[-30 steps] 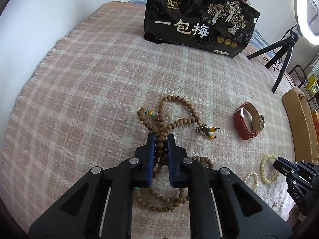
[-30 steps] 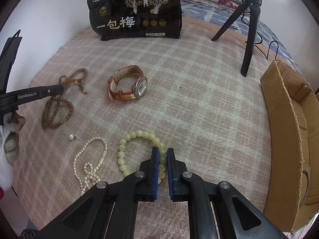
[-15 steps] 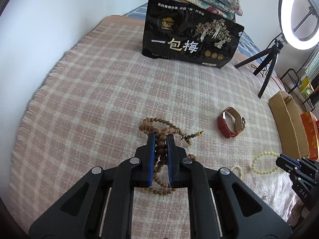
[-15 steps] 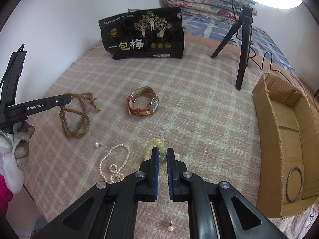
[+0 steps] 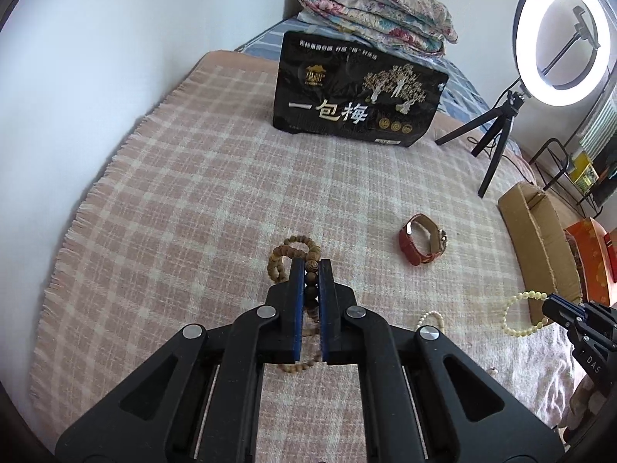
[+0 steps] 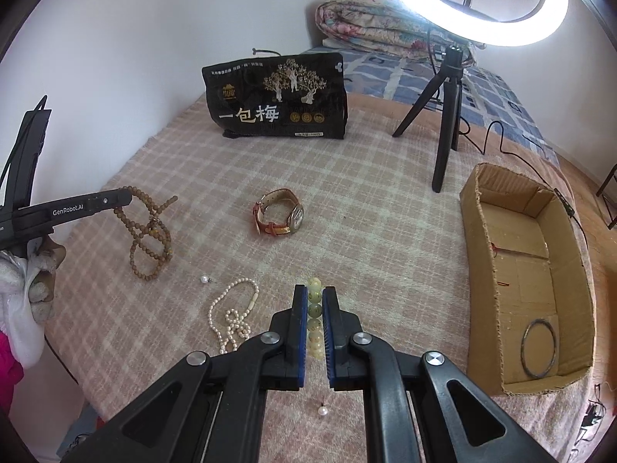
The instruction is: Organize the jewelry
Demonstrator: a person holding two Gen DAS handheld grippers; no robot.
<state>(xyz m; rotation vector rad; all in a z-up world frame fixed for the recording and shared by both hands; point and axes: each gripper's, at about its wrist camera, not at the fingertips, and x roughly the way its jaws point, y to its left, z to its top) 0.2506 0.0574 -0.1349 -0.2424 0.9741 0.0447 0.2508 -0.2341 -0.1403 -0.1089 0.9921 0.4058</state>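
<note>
My left gripper (image 5: 311,266) is shut on a brown wooden bead necklace (image 5: 287,256) and holds it lifted above the plaid blanket; its loops hang down in the right wrist view (image 6: 148,235). My right gripper (image 6: 314,293) is shut on a pale yellow-green bead bracelet (image 6: 314,297), raised off the blanket; it also shows in the left wrist view (image 5: 518,314). A watch with a red-brown strap (image 6: 279,216) lies mid-blanket. A white pearl necklace (image 6: 231,314) lies left of my right gripper.
An open cardboard box (image 6: 478,270) with a metal ring (image 6: 539,347) inside sits at the right. A black snack bag (image 6: 275,102) stands at the back. A ring light on a tripod (image 6: 447,115) stands back right. Two loose pearls (image 6: 203,279) (image 6: 322,411) lie on the blanket.
Both grippers have risen from the blanket, lifting the wooden bead necklace and the pale bracelet into the air. The watch and pearl necklace have not moved.
</note>
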